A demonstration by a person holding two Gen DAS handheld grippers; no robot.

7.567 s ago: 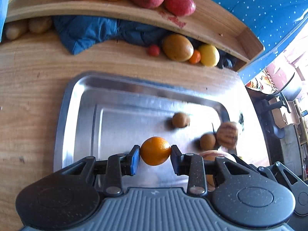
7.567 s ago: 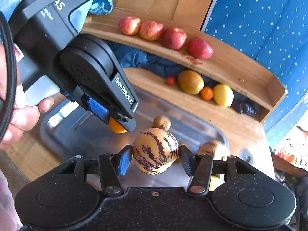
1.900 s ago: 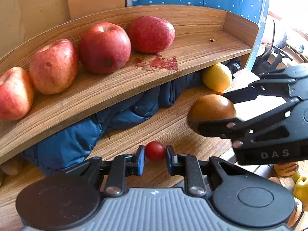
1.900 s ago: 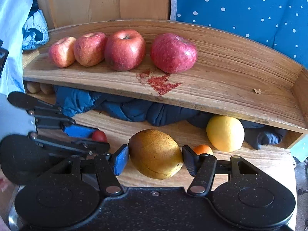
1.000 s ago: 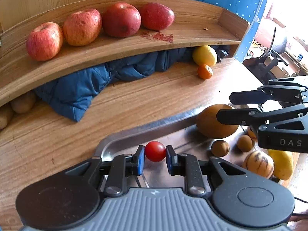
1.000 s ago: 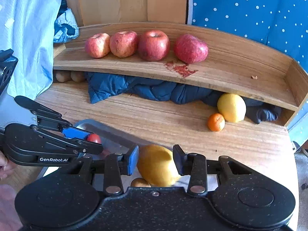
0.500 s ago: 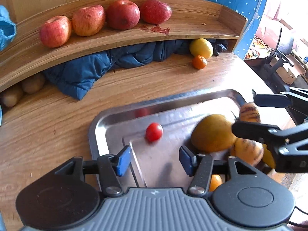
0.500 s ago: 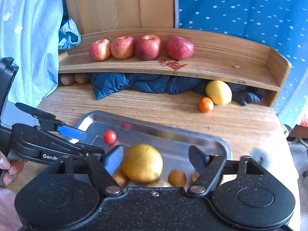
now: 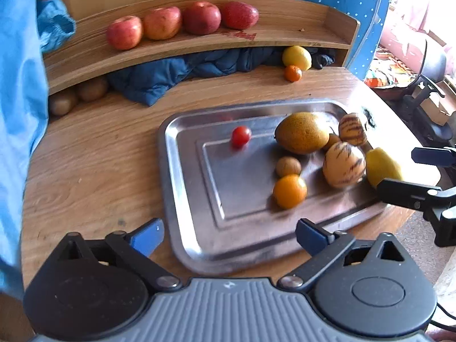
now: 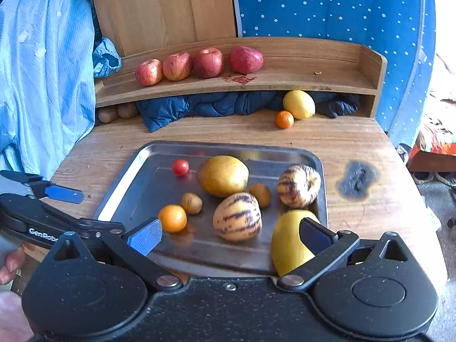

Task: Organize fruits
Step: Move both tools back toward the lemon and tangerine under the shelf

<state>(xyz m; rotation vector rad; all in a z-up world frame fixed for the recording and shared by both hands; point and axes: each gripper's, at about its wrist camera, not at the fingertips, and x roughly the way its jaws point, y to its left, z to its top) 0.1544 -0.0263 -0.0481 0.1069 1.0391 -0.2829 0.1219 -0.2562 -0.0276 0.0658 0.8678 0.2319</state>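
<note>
Steel tray (image 10: 119,191) sits on the wooden table (image 10: 356,148), long axis running left-right in the right wrist view. Fruit on the tray, counted: 1 cherry tomato (image 10: 180,167) at far left, standing alone; 1 large brown-gold mango-like fruit (image 10: 223,175), long axis lying roughly parallel to the tray's long side; 2 striped pepino melons, one (image 10: 237,217) near the front with its narrow end toward the far rim, the other (image 10: 299,185) at the right wall; 2 small brown round fruits (image 10: 191,203), the second one (image 10: 260,195) touching or just beside the big fruit; 1 orange (image 10: 172,218) at front left; 1 yellow fruit (image 10: 287,242) at the front right corner, partly hidden behind a tong finger.

Off the tray: 1 lemon-yellow fruit (image 10: 298,104) and 1 small tangerine (image 10: 284,119), just beside each other under the shelf (image 10: 313,85). On the shelf: 4 red apples (image 10: 208,62) in a row, side by side. Blue padded cloth (image 10: 199,108) stuffed beneath; 2 brownish fruits (image 10: 116,112) at its left end.

Left tongs (image 9: 229,233): spread wide, nothing between the fingers, over the tray's near edge. Right tongs (image 10: 230,235): spread wide, holding nothing, over the front of the tray. A hand (image 10: 11,259) shows at lower left on the left tool
</note>
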